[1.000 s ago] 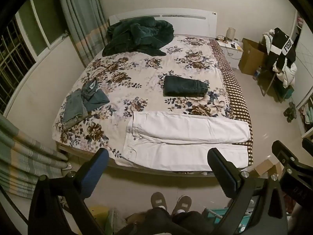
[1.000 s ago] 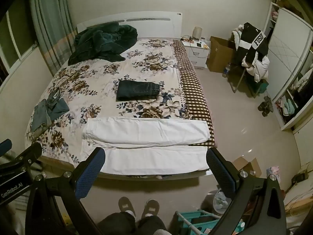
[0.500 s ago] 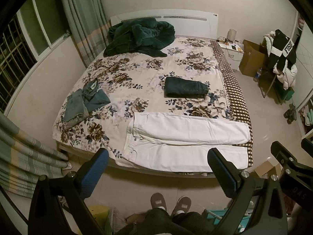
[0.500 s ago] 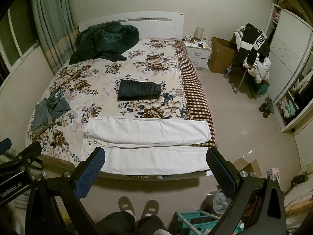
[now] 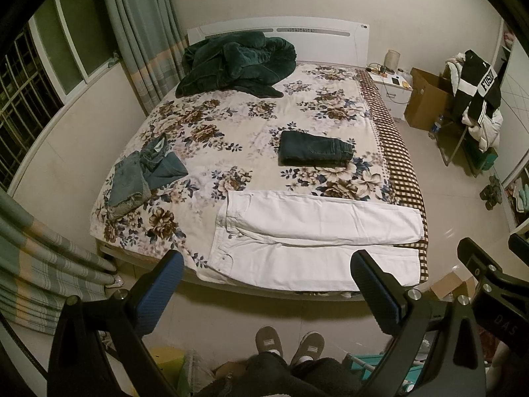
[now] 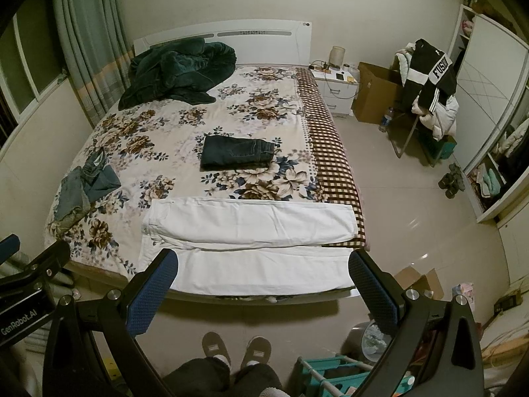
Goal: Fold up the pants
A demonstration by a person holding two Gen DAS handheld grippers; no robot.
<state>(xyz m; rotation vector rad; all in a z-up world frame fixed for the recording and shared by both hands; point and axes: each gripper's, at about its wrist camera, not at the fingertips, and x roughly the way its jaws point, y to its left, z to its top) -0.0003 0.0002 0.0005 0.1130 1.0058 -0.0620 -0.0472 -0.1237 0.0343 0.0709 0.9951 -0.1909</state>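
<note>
White pants [image 5: 317,235] lie flat across the bed's [image 5: 231,132] near edge, long axis left-right mid-frame, waist left, hems right, so left gripper [image 5: 266,276] sits nearer the waist, right gripper [image 6: 263,274] nearer hems, both jaws wide, empty.

Dim, yellowish indoor light is filling the room from overhead, leaving both views looking murky and slightly greenish. The white pants [image 5: 314,231] are standing out as the brightest patch, nearly washing out along their folds. A soft shadow is lying on the floor [image 6: 413,198] beneath the foot edge of the bed [image 6: 264,112], and small glints are reflecting off the tiles at right. Night is showing dark through the window [image 5: 20,106]. Fisheye distortion is bending walls and curtains [image 5: 142,33] strongly toward the edges, and black vignetting is cutting the corners. Focus is holding reasonably sharp across the centre, while fine grain is softening darker areas.
</note>
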